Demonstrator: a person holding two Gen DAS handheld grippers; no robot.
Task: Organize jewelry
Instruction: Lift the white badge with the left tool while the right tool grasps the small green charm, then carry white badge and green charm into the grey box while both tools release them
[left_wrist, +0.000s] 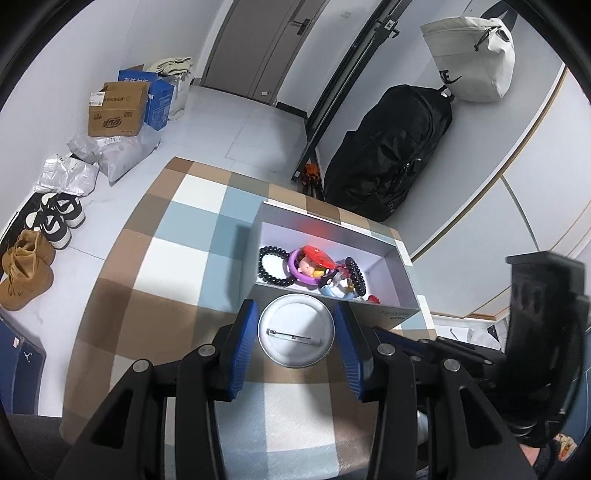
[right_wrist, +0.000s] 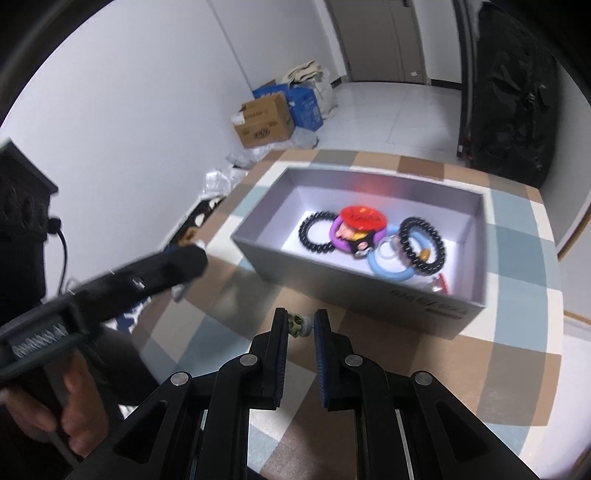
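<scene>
A grey open box (left_wrist: 400, 273) (right_wrist: 476, 236) stands on the checked tablecloth and holds black bead bracelets (left_wrist: 271, 266) (right_wrist: 317, 232), a purple ring (right_wrist: 338, 236), a red badge (left_wrist: 319, 257) (right_wrist: 364, 216), a blue ring (right_wrist: 384, 264) and small charms. My left gripper (left_wrist: 296, 319) holds a round white pin badge (left_wrist: 296, 330), back side up, between its blue pads just before the box's near wall. My right gripper (right_wrist: 300, 322) is shut on a small greenish charm (right_wrist: 295, 325) above the cloth, in front of the box. The left gripper's body (right_wrist: 110, 284) shows at the left in the right wrist view.
The checked tablecloth (left_wrist: 177, 266) covers the table. On the floor to the left lie cardboard boxes (left_wrist: 118, 109), plastic parcels and shoes (left_wrist: 55, 218). A black backpack (left_wrist: 388, 147) and a white bag (left_wrist: 469, 59) are at the wall behind the table.
</scene>
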